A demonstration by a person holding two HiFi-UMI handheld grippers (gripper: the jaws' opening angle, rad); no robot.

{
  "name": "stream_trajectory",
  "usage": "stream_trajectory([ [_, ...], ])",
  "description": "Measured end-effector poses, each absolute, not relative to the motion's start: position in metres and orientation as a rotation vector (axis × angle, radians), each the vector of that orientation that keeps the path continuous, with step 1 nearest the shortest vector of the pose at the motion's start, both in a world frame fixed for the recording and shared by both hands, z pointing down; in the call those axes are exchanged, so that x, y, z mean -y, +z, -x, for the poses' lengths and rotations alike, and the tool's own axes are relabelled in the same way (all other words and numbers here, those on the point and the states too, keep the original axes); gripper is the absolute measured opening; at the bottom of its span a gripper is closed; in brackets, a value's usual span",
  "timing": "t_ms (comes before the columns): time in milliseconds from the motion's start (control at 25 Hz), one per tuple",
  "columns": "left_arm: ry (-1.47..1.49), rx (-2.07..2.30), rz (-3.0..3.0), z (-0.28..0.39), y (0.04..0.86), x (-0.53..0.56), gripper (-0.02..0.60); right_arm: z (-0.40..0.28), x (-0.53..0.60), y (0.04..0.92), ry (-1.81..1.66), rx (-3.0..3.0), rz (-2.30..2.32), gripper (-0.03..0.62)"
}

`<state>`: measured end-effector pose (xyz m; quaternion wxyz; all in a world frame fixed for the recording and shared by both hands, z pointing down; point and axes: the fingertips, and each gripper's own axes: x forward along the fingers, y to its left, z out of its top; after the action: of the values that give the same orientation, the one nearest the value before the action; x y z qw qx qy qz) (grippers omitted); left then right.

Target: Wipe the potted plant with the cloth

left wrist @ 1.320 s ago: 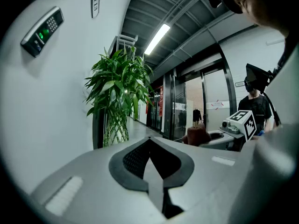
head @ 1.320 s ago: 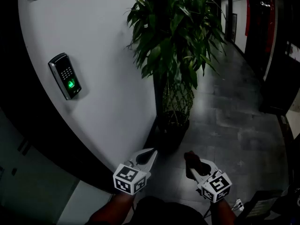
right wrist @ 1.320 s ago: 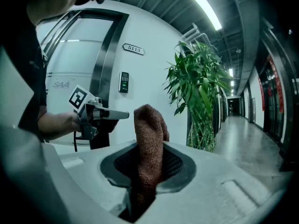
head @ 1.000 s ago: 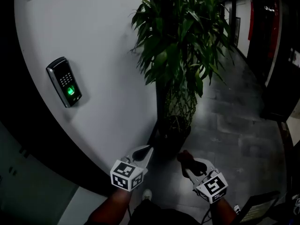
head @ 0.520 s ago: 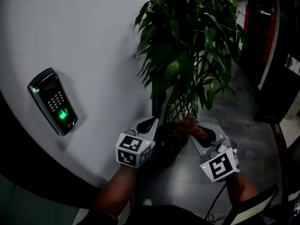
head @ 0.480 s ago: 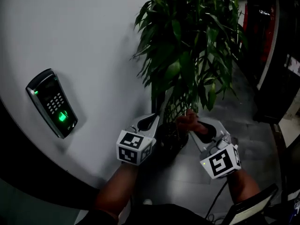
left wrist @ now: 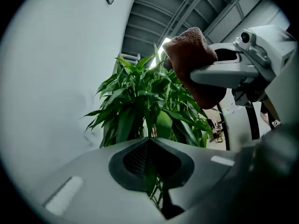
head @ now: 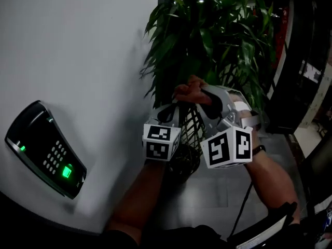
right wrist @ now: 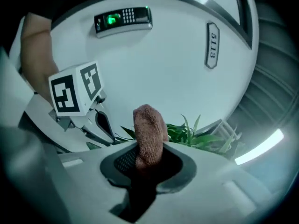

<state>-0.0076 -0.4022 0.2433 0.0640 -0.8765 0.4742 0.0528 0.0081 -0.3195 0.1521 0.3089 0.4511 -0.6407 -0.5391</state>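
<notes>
The potted plant (head: 207, 35) has long green leaves over braided stems (head: 194, 126) and a dark pot (head: 184, 160). My right gripper (head: 199, 95) is up at the lower leaves, shut on a reddish-brown cloth (head: 188, 91). In the right gripper view the cloth (right wrist: 149, 129) sticks up from the shut gripper (right wrist: 148, 160). My left gripper (head: 170, 110) is just left of it, jaws together. In the left gripper view the gripper (left wrist: 150, 164) points at the foliage (left wrist: 140, 106). A leaf tip shows at its slit; whether it is pinched is unclear. The cloth (left wrist: 191, 55) hangs above.
A curved white wall (head: 78, 61) stands close on the left with a keypad reader (head: 44, 154) lit green. A number plate (right wrist: 212, 45) is on that wall. A dark corridor floor (head: 218, 191) runs to the right past a dark doorway (head: 306, 61).
Both grippers have risen from pot height up to the lower leaves, the right one carrying the cloth. The head view has moved closer to the plant and wall.
</notes>
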Motion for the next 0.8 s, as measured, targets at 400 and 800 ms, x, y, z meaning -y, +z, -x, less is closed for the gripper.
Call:
stream_trajectory([
  [400, 0.116, -1.325, 2.692, -0.003, 0.218, 0.432, 0.018, -0.034, 0.421, 0.080, -1.373, 1.523, -1.354, 0.063],
  [800, 0.016, -1.225, 2.644, -0.030, 0.225, 0.453, 0.018, -0.041, 0.486, 0.100, -1.269, 1.450, -1.202, 0.063],
])
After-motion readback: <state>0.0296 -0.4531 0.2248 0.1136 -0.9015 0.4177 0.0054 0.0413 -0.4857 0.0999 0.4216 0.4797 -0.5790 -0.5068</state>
